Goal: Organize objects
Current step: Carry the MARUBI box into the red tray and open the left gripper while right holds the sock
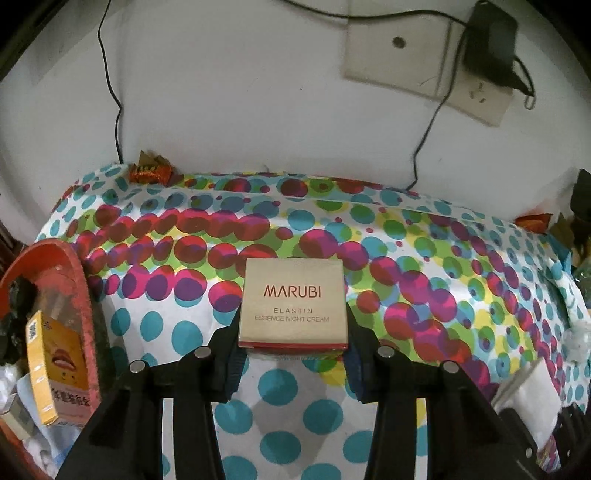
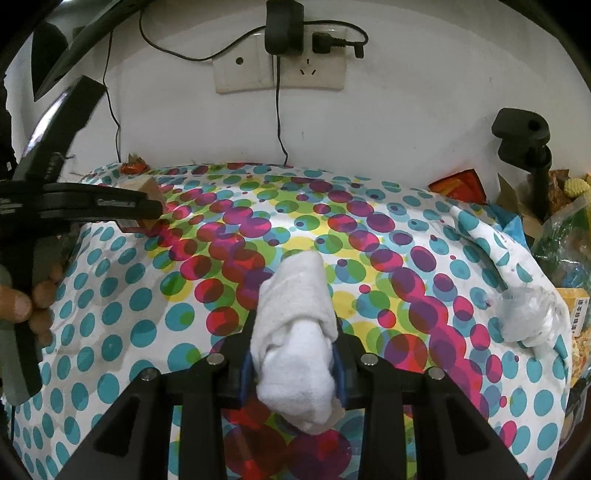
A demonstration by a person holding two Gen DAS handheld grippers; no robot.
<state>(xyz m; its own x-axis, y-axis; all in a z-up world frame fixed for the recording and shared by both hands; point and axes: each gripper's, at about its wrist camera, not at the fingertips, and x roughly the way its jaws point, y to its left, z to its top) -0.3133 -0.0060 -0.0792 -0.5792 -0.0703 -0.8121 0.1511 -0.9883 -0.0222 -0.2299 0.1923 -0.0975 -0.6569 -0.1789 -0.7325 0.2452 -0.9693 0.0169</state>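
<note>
Square glossy cream box (image 1: 293, 304), fluffy rolled sock (image 2: 295, 343)

Left hand-held gripper (image 1: 293, 354) clamps gold MARUBI cream box (image 1: 293, 302) over dotted cloth (image 1: 424, 266); red basket (image 1: 79, 280) left of box, wall socket (image 1: 476, 92) above-right.

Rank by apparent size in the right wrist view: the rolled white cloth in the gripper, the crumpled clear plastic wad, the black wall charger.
1. Rolled white cloth, largest, though nearness to the camera inflates it.
2. Crumpled clear plastic wad.
3. Black wall charger, smallest, but farthest away.
</note>
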